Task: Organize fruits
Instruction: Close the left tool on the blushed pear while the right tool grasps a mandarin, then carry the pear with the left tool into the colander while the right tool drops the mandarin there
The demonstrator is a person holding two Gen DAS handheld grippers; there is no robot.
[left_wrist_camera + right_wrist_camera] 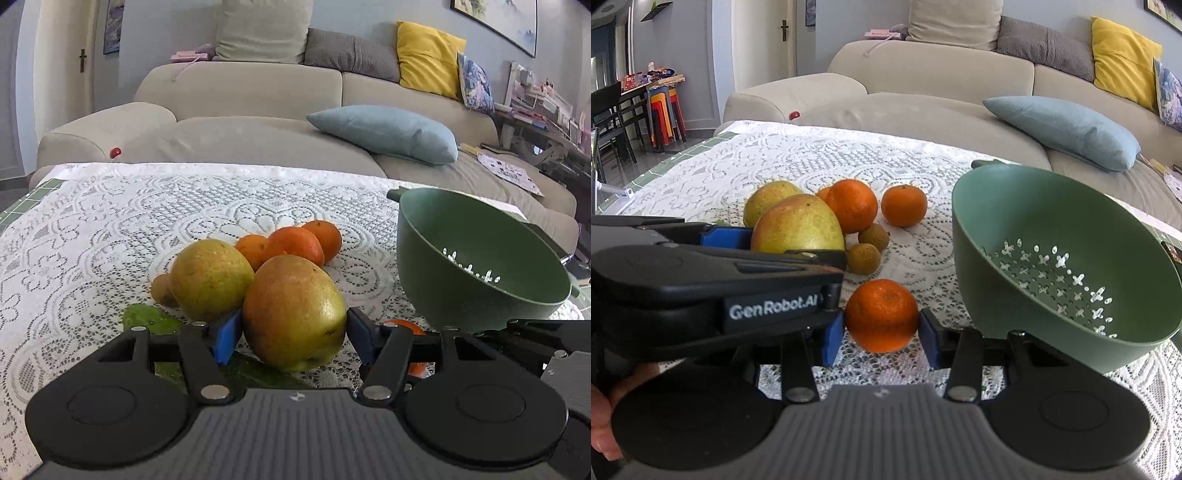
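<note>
Gripping: left gripper (293, 334) has its blue pads pressed on both sides of the near pear (293, 312); right gripper (881, 338) pads touch a mandarin (881, 315) either side.
Pears: 2, second pear (210, 278) just behind.
Mandarins: 4 in right wrist view, three (851, 205) grouped farther back.
Small brown fruits: 2 (863, 258), round, rough skin.
Colander: 1, green plastic colander (1052, 229), cross-shaped holes, at right, empty.
Surface: white lace tablecloth (110, 229).
Room: beige sofa (240, 92), blue cushion (388, 133).
</note>
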